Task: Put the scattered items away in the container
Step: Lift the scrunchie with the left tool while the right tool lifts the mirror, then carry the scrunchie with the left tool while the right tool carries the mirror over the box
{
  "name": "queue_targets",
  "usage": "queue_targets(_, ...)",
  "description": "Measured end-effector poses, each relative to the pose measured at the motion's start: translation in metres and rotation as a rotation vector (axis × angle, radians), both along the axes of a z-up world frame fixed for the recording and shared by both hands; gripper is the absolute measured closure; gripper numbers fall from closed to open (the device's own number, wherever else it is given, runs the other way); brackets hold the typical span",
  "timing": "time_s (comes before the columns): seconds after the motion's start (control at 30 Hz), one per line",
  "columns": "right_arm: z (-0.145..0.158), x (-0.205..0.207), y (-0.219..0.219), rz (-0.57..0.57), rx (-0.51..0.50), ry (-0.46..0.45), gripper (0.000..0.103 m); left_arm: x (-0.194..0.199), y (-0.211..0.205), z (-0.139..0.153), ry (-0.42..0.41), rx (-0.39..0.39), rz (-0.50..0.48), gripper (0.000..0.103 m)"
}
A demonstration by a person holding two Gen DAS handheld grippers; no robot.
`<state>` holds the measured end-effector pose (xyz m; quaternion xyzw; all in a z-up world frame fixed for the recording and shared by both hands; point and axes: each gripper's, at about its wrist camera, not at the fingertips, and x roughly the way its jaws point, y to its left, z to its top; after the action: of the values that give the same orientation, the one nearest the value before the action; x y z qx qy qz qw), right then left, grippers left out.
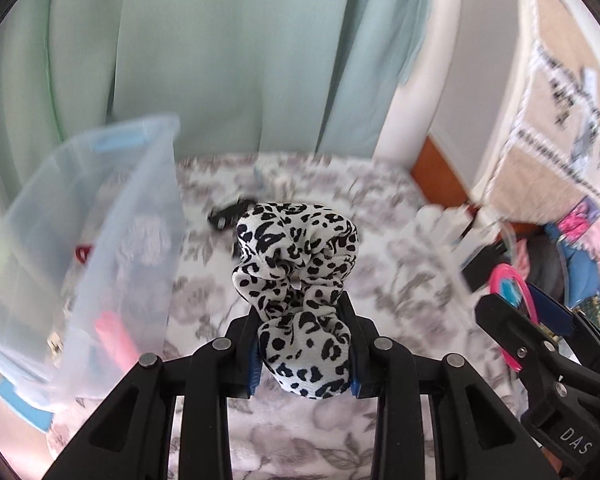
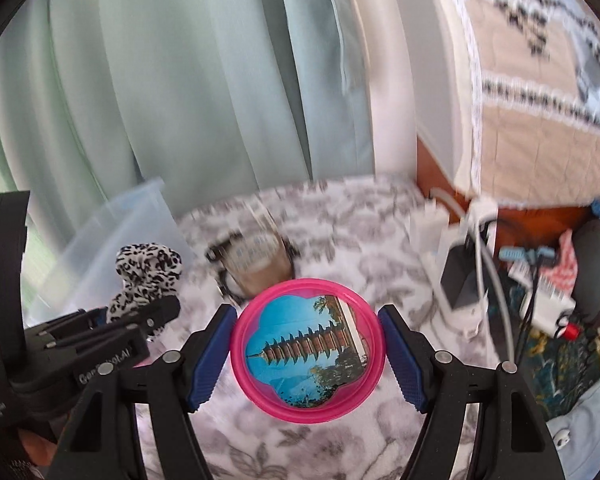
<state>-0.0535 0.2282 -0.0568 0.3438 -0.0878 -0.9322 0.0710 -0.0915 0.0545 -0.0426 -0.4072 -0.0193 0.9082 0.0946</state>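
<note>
Left gripper [image 1: 304, 344]: squeezed tight on the spotted scrunchie [image 1: 296, 264] — held up above the flowery blanket [image 1: 400, 280].
Right gripper [image 2: 308, 356]: blue pads [image 2: 210, 364] on both sides of the pink round mirror [image 2: 308, 356], holding it.
Clear bin [image 1: 100, 216]: to the left, near the scrunchie — small things inside, too blurry to tell.
Behind: green curtain [image 1: 220, 60].

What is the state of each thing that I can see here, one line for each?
Left claw: shut on the scrunchie.
Scrunchie: held up, bunched, above the blanket.
Right claw: shut on the pink mirror.
Pink mirror: gripped at both sides, face toward camera.
Clear bin: open, items inside.
Floral blanket: spread flat.
</note>
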Motion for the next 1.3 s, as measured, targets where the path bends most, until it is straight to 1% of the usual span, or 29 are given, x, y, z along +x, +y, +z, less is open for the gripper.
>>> queue_targets(0.13,0.031,0.008,-0.008,0.02,-0.015,0.071,0.028,0.006,-0.007,0.024,0.049,0.014,0.015,0.07)
queue_targets(0.23,0.052,0.011,-0.014,0.036,-0.025,0.121,0.028,0.009,-0.019,0.041,0.085,0.038,0.03,0.07)
queue_targets(0.33,0.07,0.011,-0.025,0.052,-0.009,0.159,0.028,0.009,-0.031,0.055,0.097,0.066,0.052,0.07)
queue_targets(0.43,0.083,0.021,-0.026,0.046,-0.037,0.213,0.028,0.014,-0.037,0.069,0.133,0.068,0.069,0.07)
queue_targets(0.47,0.085,0.024,-0.026,0.047,-0.047,0.219,0.028,0.018,-0.039,0.073,0.148,0.078,0.073,0.07)
queue_targets(0.53,0.088,0.025,-0.028,0.053,-0.033,0.217,0.028,0.023,-0.041,0.077,0.16,0.096,0.079,0.07)
queue_targets(0.7,0.097,0.026,-0.033,0.063,-0.031,0.227,0.028,0.027,-0.051,0.08,0.169,0.113,0.087,0.07)
queue_targets(0.9,0.105,0.03,-0.048,0.084,0.0,0.245,0.028,0.029,-0.069,0.085,0.185,0.144,0.108,0.07)
queue_targets(1.07,0.109,0.026,-0.064,0.103,0.039,0.235,0.028,0.033,-0.098,0.089,0.215,0.155,0.159,0.07)
queue_targets(1.3,0.115,0.02,-0.101,0.154,0.092,0.236,0.028,0.036,-0.148,0.086,0.223,0.217,0.235,0.07)
